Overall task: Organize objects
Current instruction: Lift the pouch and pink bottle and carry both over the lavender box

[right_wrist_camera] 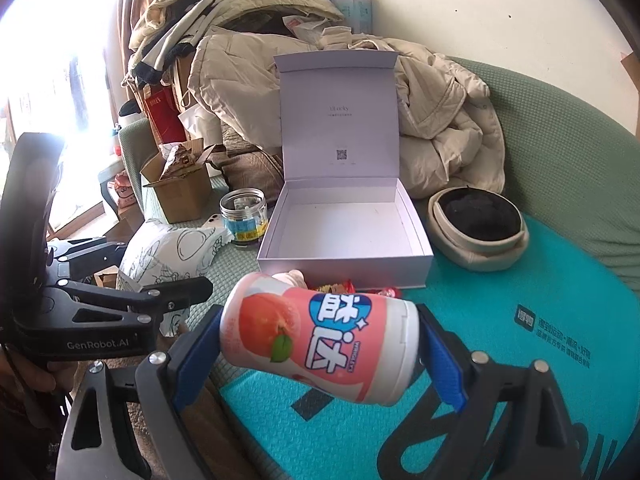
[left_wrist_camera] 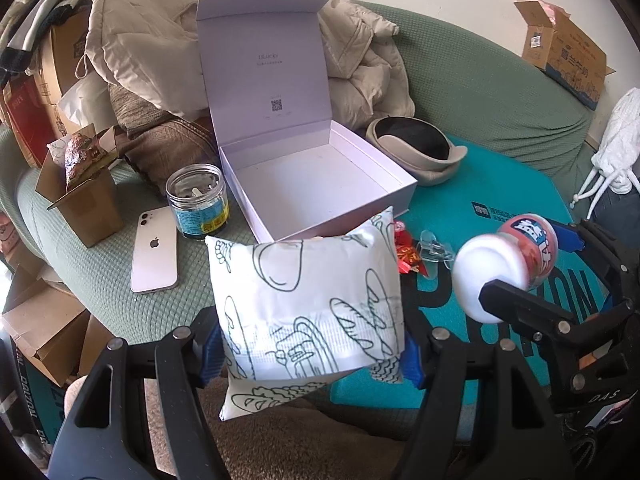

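My left gripper (left_wrist_camera: 310,354) is shut on a white packet with black line drawings (left_wrist_camera: 306,306), held in the air before the open white box (left_wrist_camera: 320,176). In the right wrist view the packet (right_wrist_camera: 172,256) shows at the left beside the left gripper's black frame. My right gripper (right_wrist_camera: 320,344) is shut on a pink and white gum bottle (right_wrist_camera: 320,336), lying sideways between the blue pads. The left wrist view has the same bottle (left_wrist_camera: 508,264) at the right, white base toward the camera. The box (right_wrist_camera: 344,240) stands empty with its lid up.
A glass jar (left_wrist_camera: 198,200), a white phone (left_wrist_camera: 155,254) and a small cardboard box (left_wrist_camera: 84,200) lie left of the box. A beige and black hat (left_wrist_camera: 416,148) sits to its right. Red wrappers and a clear clip (left_wrist_camera: 420,254) lie on the teal mat (right_wrist_camera: 520,340). Quilted coats pile behind.
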`<state>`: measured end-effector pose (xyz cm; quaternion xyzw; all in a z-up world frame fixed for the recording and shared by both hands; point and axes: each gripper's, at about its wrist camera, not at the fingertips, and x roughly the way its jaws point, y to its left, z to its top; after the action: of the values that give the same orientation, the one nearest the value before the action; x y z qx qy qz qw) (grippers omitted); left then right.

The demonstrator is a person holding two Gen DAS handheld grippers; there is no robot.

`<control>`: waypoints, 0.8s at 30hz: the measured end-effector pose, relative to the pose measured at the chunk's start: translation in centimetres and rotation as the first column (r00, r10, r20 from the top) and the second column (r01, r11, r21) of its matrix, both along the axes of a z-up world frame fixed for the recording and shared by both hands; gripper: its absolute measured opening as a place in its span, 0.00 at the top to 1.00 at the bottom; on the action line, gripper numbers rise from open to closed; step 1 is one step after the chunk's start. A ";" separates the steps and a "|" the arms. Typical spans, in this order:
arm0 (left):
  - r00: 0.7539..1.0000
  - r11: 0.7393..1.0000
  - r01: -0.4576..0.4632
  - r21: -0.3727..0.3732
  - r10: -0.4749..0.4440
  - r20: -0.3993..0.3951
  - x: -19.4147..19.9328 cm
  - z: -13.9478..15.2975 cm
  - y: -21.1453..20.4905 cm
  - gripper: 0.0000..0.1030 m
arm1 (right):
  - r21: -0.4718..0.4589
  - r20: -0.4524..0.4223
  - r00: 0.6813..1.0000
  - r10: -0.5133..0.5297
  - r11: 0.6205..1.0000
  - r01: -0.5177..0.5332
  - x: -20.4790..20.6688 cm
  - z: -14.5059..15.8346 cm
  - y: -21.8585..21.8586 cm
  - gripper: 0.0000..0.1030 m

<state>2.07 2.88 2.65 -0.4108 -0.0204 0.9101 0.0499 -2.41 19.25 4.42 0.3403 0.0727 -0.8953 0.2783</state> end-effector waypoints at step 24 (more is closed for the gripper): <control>0.994 1.000 -0.002 -0.016 0.004 0.111 -13.1 -2.7 -2.8 0.35 | 0.027 0.026 0.999 0.026 0.999 -0.026 -12.7 -1.9 -5.2 0.11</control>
<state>-11.02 0.04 -0.06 -0.4609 -0.0164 0.8862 0.0441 -15.10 14.07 2.48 0.3544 0.0857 -0.8861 0.2862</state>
